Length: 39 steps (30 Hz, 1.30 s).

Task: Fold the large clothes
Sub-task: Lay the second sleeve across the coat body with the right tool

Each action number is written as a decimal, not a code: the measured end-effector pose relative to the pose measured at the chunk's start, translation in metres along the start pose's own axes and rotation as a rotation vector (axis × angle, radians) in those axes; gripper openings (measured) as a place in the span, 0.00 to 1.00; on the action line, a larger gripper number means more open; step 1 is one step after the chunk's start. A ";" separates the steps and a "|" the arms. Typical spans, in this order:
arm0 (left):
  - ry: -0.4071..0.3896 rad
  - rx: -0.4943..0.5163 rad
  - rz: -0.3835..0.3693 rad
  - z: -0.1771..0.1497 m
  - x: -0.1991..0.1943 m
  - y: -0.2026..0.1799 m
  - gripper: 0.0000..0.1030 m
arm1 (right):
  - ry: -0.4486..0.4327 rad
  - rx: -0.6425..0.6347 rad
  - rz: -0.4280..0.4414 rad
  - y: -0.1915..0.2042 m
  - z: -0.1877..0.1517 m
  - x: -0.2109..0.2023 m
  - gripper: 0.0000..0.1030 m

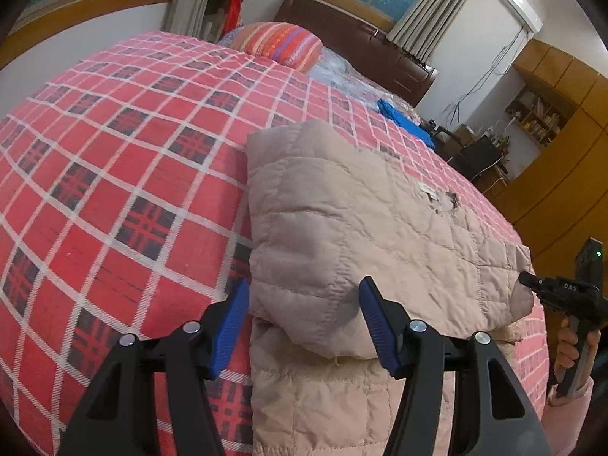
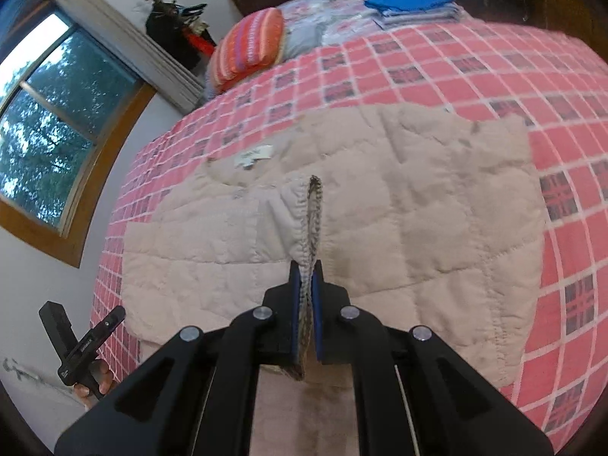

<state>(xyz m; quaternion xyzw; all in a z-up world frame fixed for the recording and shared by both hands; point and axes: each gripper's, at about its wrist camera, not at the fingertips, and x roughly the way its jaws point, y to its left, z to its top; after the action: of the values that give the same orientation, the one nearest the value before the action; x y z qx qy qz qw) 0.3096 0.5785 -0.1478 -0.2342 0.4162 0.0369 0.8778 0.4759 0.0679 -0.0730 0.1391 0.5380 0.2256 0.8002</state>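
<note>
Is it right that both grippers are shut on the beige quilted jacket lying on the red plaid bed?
Not quite. Only the right gripper is shut on the jacket, as the right wrist view shows. The left gripper is open, its jaws apart, in the left wrist view.

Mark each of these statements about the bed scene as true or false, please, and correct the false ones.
1. The right claw is shut on an edge of the beige quilted jacket. True.
2. The left claw is clamped on the jacket. False: its jaws stand wide open around a folded corner of the jacket, gripping nothing.
3. The jacket lies on a red plaid bedspread. True.
4. A green pillow lies near the headboard. False: the pillow is striped in orange, red and purple.
5. A stack of folded cloth with a blue piece on top lies at the far end of the bed. True.
</note>
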 end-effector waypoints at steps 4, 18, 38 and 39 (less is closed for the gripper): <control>0.039 0.011 0.044 -0.002 0.016 -0.003 0.59 | 0.027 0.019 -0.028 -0.011 -0.005 0.010 0.06; 0.006 0.060 0.079 0.001 0.006 -0.021 0.62 | 0.080 0.007 0.031 -0.017 -0.034 0.001 0.43; 0.097 0.038 0.119 -0.003 0.037 -0.017 0.58 | 0.076 0.024 -0.032 -0.041 -0.043 0.010 0.11; 0.107 0.044 0.129 -0.005 0.043 -0.016 0.56 | 0.080 0.034 -0.025 -0.044 -0.044 0.014 0.11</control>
<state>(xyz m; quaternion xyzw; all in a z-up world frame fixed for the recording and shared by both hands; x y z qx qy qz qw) 0.3383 0.5567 -0.1761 -0.1893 0.4774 0.0714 0.8551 0.4489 0.0361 -0.1216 0.1369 0.5752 0.2117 0.7782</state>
